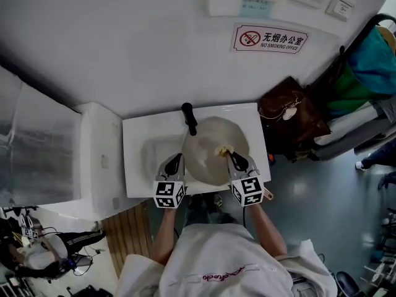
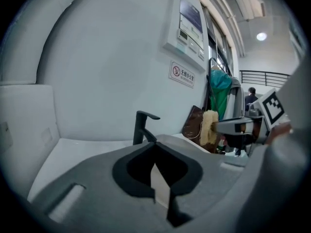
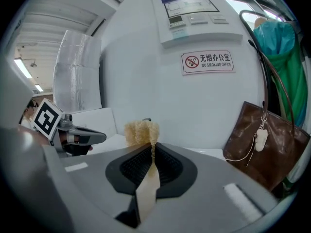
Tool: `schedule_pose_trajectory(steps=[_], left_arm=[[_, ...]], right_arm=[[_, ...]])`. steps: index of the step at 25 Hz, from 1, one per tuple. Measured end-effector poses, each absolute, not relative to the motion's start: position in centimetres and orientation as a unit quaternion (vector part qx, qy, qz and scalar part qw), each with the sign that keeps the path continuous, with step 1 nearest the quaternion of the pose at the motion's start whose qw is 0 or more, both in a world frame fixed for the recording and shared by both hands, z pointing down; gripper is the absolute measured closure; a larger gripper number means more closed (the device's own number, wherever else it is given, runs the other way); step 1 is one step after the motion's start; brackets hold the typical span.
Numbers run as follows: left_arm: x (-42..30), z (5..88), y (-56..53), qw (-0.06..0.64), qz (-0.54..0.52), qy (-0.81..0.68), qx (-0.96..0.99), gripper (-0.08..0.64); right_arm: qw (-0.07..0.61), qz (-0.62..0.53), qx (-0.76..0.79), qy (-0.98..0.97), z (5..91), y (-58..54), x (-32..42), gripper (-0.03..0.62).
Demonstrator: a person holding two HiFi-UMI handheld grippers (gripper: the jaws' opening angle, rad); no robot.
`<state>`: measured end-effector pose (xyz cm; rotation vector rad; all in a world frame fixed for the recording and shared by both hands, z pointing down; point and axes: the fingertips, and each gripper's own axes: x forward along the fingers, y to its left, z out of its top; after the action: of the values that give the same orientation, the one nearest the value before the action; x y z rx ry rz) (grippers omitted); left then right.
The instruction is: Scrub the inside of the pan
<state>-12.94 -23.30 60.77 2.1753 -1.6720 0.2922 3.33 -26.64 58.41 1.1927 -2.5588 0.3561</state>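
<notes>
The pan (image 1: pixel 207 161) sat in the sink (image 1: pixel 137 166) on the bench. The left gripper (image 1: pixel 177 161) was clamped on its left rim, apparently steadying it. The right gripper (image 1: pixel 233 158) pinched a yellow scrubber (image 1: pixel 223 150) against the inside. Scrubbing looked under way, and the next move likely called for pressed strokes across the base.

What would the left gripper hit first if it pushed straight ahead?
Probably the upright black tap, just left of its line, beyond the pale round pan it grips; depth is unclear.
</notes>
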Motion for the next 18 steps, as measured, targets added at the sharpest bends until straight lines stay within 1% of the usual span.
schedule_pose_trajectory(steps=[11,12,13,18], left_arm=[[-14.7,66.0,-25.0,0.246,0.108,-0.572,0.775,0.559],[-14.7,66.5,-25.2,0.252,0.109,-0.569,0.775,0.507],[-14.7,66.9,-25.4,0.258,0.110,-0.565,0.776,0.483],[-14.6,68.5,-26.3,0.271,0.118,-0.557,0.776,0.463]], right_arm=[[0.198,0.151,0.410,-0.877,63.3,-27.0,0.4,0.566],[0.203,0.153,0.408,-0.877,63.7,-27.0,0.2,0.566],[0.207,0.154,0.406,-0.877,64.1,-27.1,-0.1,0.566],[0.229,0.161,0.394,-0.876,65.9,-28.0,-1.7,0.566]])
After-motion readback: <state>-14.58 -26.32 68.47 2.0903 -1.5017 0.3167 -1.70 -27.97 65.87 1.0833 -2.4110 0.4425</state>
